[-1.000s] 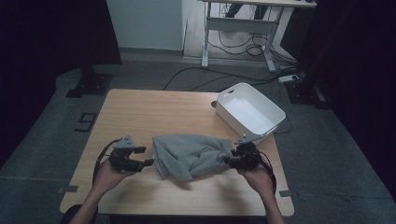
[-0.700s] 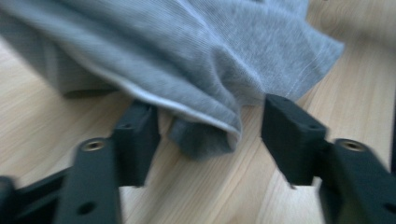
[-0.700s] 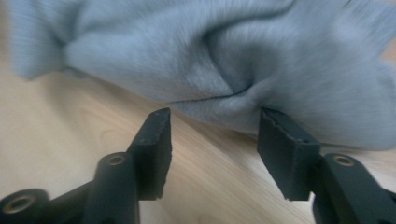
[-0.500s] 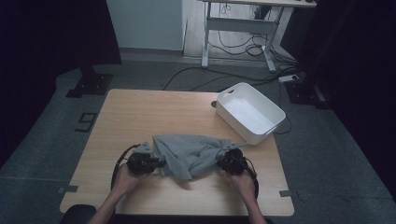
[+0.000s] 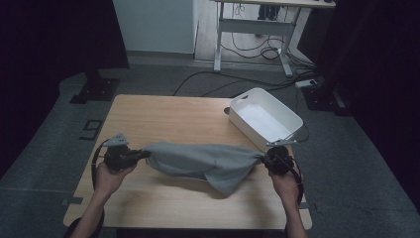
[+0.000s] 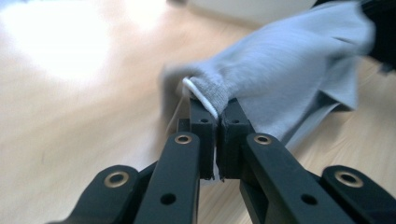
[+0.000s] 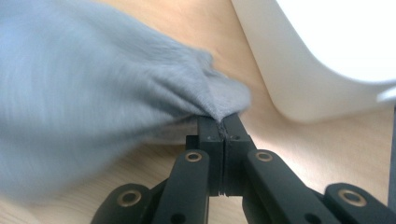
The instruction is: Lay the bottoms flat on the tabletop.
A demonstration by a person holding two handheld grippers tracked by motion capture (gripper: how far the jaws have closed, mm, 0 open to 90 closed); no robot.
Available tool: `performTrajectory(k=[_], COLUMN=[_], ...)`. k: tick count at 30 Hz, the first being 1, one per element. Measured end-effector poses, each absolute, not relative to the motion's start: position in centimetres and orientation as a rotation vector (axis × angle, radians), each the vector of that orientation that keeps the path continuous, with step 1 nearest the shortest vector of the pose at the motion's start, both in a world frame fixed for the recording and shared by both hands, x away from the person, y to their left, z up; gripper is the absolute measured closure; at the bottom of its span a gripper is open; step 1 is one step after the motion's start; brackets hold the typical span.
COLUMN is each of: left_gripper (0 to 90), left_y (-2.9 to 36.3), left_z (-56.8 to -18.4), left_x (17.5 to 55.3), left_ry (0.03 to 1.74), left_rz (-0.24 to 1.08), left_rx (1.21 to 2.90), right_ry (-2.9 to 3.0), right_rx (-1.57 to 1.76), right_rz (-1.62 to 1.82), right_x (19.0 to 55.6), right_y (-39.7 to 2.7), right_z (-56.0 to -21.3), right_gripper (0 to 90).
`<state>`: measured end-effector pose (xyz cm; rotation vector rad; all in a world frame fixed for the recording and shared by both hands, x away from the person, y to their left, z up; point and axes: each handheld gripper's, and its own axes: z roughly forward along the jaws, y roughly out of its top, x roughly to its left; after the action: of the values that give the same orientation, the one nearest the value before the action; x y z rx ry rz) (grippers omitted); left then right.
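Observation:
A grey cloth (image 5: 203,161) hangs stretched between my two grippers over the near half of the wooden table (image 5: 163,116). My left gripper (image 5: 143,154) is shut on the cloth's left end; in the left gripper view the black jaws (image 6: 217,112) pinch a grey fold (image 6: 280,65) with a white seam. My right gripper (image 5: 263,158) is shut on the right end, and the right gripper view has the jaws (image 7: 222,126) closed on a bunched corner (image 7: 107,88). Both sets of jaws have just closed on the fabric. The cloth's middle sags toward the tabletop.
A white plastic bin (image 5: 265,119), empty, stands at the table's far right corner, just beyond the right gripper; its wall (image 7: 322,60) is close in the right gripper view. Beyond the table are cables on the floor and a desk frame (image 5: 252,29).
Both grippers closed on the ends of the crumpled cloth, then moved apart, left hand leftward and right hand rightward. The cloth went from a bunched heap to a stretched band.

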<state>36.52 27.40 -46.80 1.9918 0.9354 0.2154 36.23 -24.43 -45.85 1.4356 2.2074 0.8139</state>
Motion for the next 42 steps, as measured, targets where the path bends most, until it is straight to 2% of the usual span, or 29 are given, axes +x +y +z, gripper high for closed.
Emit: performTrajectory(k=[3,4,5,6,8,10,14,21,25,29,30,31,32,33,34,35,39,42], left_gripper=[84.1,70.7,64.5,64.5,48.9,44.6,41.3,37.9,41.8,59.1,59.1,73.0,78.2,81.8,81.8,85.0,85.2,85.1], left_y=[27.4,27.4,27.4,27.6,27.8,27.8,27.2,27.1,27.0,26.3,26.1,25.8,25.4,25.4,25.4,25.5,26.7,27.6], left_z=[-48.9,-50.2,-50.2,-50.5,-49.6,-48.7,-47.9,-49.6,-50.2,-50.6,-50.7,-50.7,-50.7,-50.7,-50.6,-50.3,-48.1,-46.3], left_x=[36.7,36.6,36.6,36.5,36.1,35.7,34.7,34.3,34.5,34.9,34.9,35.0,34.9,34.9,34.9,34.8,34.1,32.4], left_ry=[0.969,0.997,0.997,1.003,0.989,0.956,0.906,0.922,0.932,0.933,0.929,0.926,0.920,0.920,0.915,0.911,0.895,0.854], left_rz=[0.150,0.162,0.162,0.163,0.196,0.208,0.233,0.199,0.191,0.166,0.155,0.148,0.148,0.148,0.146,0.141,0.134,0.099], left_rx=[2.035,2.063,2.063,2.060,2.059,2.062,2.089,2.104,2.107,2.103,2.105,2.111,2.121,2.121,2.121,2.114,2.070,2.088], right_ry=[2.245,2.268,2.268,2.262,2.268,2.281,2.335,2.489,2.545,2.625,2.654,2.680,2.680,2.680,2.661,2.655,2.618,2.513], right_rx=[1.468,1.479,1.479,1.483,1.467,1.434,1.376,1.263,1.203,1.134,1.100,1.055,1.023,1.023,1.015,1.012,1.001,1.040], right_rz=[0.814,0.822,0.822,0.822,0.854,0.864,0.898,0.927,0.958,0.993,0.986,0.930,0.888,0.888,0.865,0.840,0.818,0.847], right_x=[36.6,36.7,36.7,36.6,35.7,34.7,32.8,30.0,29.6,29.2,29.1,28.9,28.7,28.7,28.6,28.4,27.8,26.2], right_y=[-24.7,-24.8,-24.8,-24.9,-24.9,-24.8,-24.2,-21.3,-19.6,-16.9,-16.1,-15.1,-14.9,-14.9,-14.8,-15.1,-16.4,-20.3], right_z=[-47.6,-49.0,-49.0,-49.2,-48.8,-48.0,-47.2,-49.2,-50.2,-51.3,-51.7,-52.5,-52.7,-52.7,-52.8,-52.5,-51.1,-47.7], right_gripper=[85.8,67.0,67.0,62.1,53.2,52.2,53.7,54.0,52.8,48.8,48.7,61.5,72.4,72.4,81.9,87.1,87.7,87.8])
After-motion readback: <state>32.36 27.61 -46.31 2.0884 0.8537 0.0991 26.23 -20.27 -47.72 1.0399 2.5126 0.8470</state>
